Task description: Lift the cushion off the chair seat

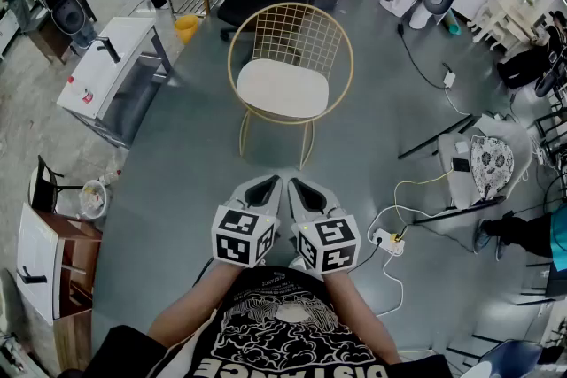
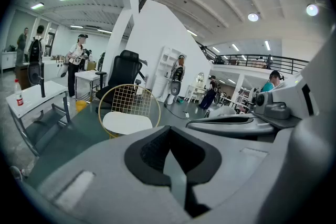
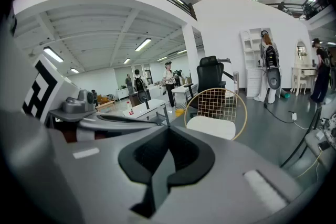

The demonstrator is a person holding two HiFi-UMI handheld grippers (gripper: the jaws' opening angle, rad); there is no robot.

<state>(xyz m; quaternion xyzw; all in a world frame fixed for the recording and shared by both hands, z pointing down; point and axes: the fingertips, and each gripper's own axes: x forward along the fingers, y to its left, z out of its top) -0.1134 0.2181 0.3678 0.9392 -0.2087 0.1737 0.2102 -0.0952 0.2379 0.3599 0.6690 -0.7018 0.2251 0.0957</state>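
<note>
Two grippers side by side, facing a chair.
The grey left gripper has its jaws shut tight, with nothing in them. Well ahead of both grippers (right in the middle), the white round cushion lies flat on the seat of the gold wire chair. The grey right gripper also has its jaws shut and empty.

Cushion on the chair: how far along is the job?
Done: nothing; the white cushion lies on the gold chair seat. In hand: nothing; left hand-held gripper and right hand-held gripper are shut, empty, side by side short of the chair. Left: approach, open, grasp the cushion, lift it.
</note>
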